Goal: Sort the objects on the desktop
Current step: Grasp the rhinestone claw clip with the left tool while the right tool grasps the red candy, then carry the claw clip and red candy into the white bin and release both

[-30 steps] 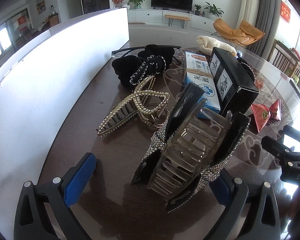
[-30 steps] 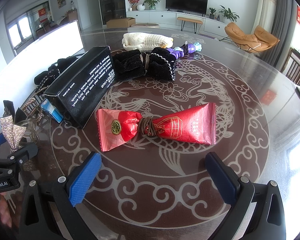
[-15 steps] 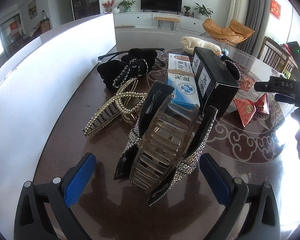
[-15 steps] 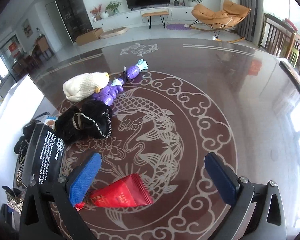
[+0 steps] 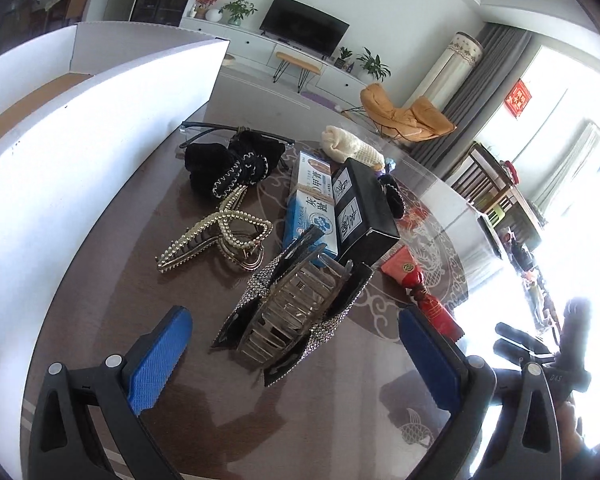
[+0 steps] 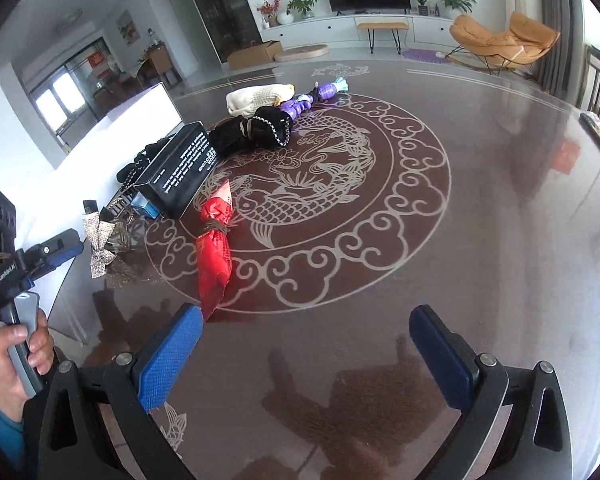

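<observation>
Rhinestones and smoky clear plastic are catching the light on the big hair claw [image 5: 300, 304], which is lying on the table [image 5: 112, 256] straight ahead of our left gripper [image 5: 296, 360], between its blue pads [image 5: 160, 360], with its long axis running away and to the right. We are holding that gripper wide open and empty, so we judge the left hand the nearer one. Our right gripper [image 6: 312, 356] is also gaping with nothing in it, hovering over bare patterned glass (the crinkly red packet [image 6: 214, 256] is lying just off its left pad). Beyond the claw we are seeing a pearl clip [image 5: 216, 236], a velvet bow [image 5: 232, 168], a blue carton [image 5: 312, 204] and a glossy black box [image 5: 364, 208] beside a white bin wall [image 5: 80, 140].
</observation>
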A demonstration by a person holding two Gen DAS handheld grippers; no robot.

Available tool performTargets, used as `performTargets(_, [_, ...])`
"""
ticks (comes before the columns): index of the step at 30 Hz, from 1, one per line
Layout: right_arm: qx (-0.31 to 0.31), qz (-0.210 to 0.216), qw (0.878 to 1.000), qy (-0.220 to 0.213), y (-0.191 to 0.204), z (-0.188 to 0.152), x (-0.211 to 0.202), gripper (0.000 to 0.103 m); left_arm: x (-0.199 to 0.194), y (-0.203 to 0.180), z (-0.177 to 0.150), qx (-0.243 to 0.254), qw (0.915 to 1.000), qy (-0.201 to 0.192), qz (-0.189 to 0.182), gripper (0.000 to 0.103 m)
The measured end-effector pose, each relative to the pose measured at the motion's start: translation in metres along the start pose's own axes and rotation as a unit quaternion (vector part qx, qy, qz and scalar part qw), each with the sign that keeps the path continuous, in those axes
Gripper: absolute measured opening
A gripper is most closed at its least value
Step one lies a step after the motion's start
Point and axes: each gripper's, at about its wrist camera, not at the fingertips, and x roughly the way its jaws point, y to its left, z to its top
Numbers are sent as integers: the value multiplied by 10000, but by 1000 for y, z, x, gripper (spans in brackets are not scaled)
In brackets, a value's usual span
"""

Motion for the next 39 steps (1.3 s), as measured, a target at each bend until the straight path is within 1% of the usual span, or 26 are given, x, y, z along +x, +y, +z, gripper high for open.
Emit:
performTargets(4, [-392,210,9989,173,14,2,12,103,21,-4,0,141,9988,346,310,103])
performTargets(5, [-553,265,9980,155,21,6,17,103,27,-7,-1,266,9980,425,386,103])
performTargets(7, [-898,389,9952,-3,36,15,22,103,35,-17,-3,562,9963,500,414,103])
performTargets(8, [-1035,458,9936,53,43,20,28,103,38,-23,-3,754,9951,492,412,103])
performTargets(10, [-1144,501,9914,385,51,30,45,103,42,-35,-3,1166,9912,471,407,103])
performTargets(11, [-1183,501,9904,505,54,35,53,103,45,-39,-4,1347,9888,485,423,101])
performTargets(12, [-1250,490,9893,577,57,39,59,103,47,-42,-6,1497,9862,508,502,84])
performTargets(13, [-1340,448,9878,660,60,42,65,103,50,-43,-8,1576,9842,576,562,71])
performTargets(14, [-1434,381,9861,751,63,46,70,103,49,-44,-9,1628,9830,501,687,60])
performTargets(15, [-1515,334,9844,826,67,49,74,103,48,-42,-9,1563,9844,526,612,50])
performTargets(18, [-1700,287,9796,1036,76,59,83,103,45,-35,-8,1362,9880,446,579,45])
performTargets(20, [-1716,310,9776,1181,84,66,90,103,41,-33,-8,1306,9886,391,646,44])
performTargets(22, [-1720,311,9764,1271,92,70,96,103,35,-30,-7,1231,9903,296,576,43])
performTargets(23, [-1778,322,9751,1284,97,71,97,95,30,-31,-6,1199,9910,245,542,43])
performTargets(24, [-1870,301,9732,1305,102,72,99,82,26,-30,-5,1169,9916,203,506,43])
performTargets(25, [-1942,222,9711,1369,106,71,101,48,21,-30,-5,1112,9927,172,442,43])
performTargets(26, [-1968,73,9694,1464,107,70,103,24,17,-30,-5,1047,9937,138,378,43])
performTargets(27, [-1941,13,9692,1514,107,69,102,20,11,-30,-6,1006,9944,87,321,43])
performTargets(30, [-1902,-77,9716,1404,104,68,87,20,-10,-34,-7,970,9950,-96,210,43])
performTargets(32, [-1785,4,9756,1279,101,71,71,20,-28,-35,-7,932,9952,-268,150,43])
performTargets(35, [-1691,127,9800,1041,105,80,43,18,-60,-29,-3,693,9961,-538,28,42])
performTargets(37, [-1702,254,9815,844,115,90,24,18,-84,-20,6,510,9959,-741,-12,41])
performTargets(39, [-1805,345,9807,662,132,101,9,18,-105,-10,16,396,9955,-862,-9,37])
